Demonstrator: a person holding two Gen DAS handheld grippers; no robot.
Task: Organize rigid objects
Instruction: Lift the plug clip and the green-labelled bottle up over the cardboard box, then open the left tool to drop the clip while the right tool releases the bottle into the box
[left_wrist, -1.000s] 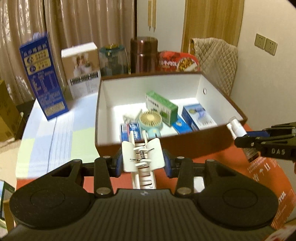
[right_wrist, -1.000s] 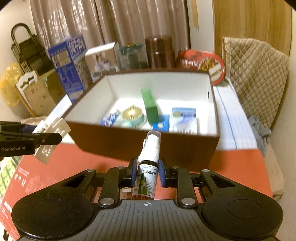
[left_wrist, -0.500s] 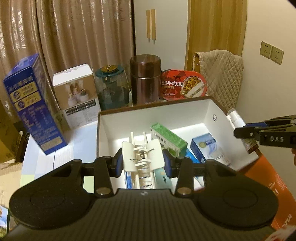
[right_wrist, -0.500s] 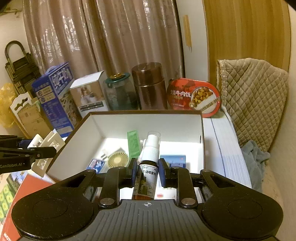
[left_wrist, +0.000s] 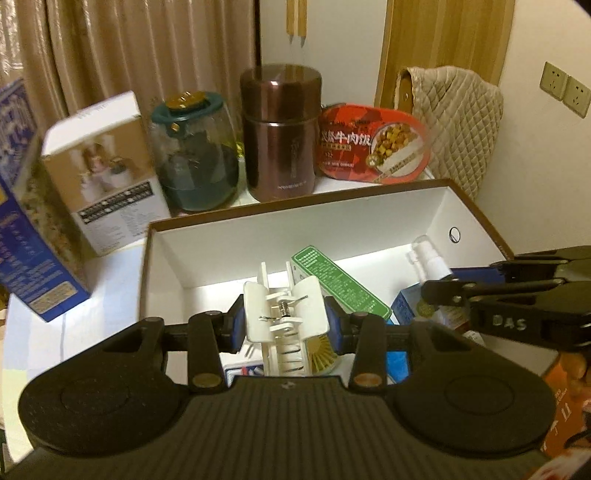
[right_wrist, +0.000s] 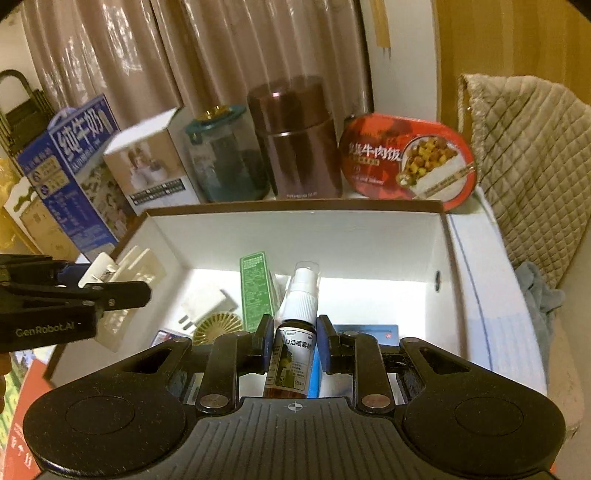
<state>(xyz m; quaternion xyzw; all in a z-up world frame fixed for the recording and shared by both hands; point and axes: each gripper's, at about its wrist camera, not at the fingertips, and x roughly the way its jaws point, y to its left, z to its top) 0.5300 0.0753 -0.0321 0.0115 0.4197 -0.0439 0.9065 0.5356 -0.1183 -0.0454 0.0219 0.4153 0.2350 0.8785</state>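
My left gripper (left_wrist: 284, 325) is shut on a white hair claw clip (left_wrist: 284, 314) and hangs over the open brown box (left_wrist: 295, 218) with white inner walls. My right gripper (right_wrist: 291, 343) is shut on a small spray bottle (right_wrist: 295, 354) with a white nozzle, also above the box (right_wrist: 295, 206). Inside lie a green carton (right_wrist: 255, 288), a round yellow fan (right_wrist: 218, 325), a white plug (right_wrist: 207, 302) and blue packs (left_wrist: 406, 306). In the left wrist view the right gripper (left_wrist: 436, 291) and its bottle (left_wrist: 428, 258) show at the right; the left gripper (right_wrist: 140, 291) with the clip (right_wrist: 122, 269) shows at the left of the right wrist view.
Behind the box stand a blue milk carton (right_wrist: 74, 173), a white box (left_wrist: 107, 162), a green-lidded glass jar (left_wrist: 195, 151), a brown canister (left_wrist: 280, 133) and a red meal tub (left_wrist: 373, 144). A quilted cover (right_wrist: 532, 155) hangs at the right. Orange packaging (left_wrist: 569, 398) lies near right.
Both grippers moved forward from in front of the box's near wall to above its inside, each keeping its object. The box and back row now look closer.
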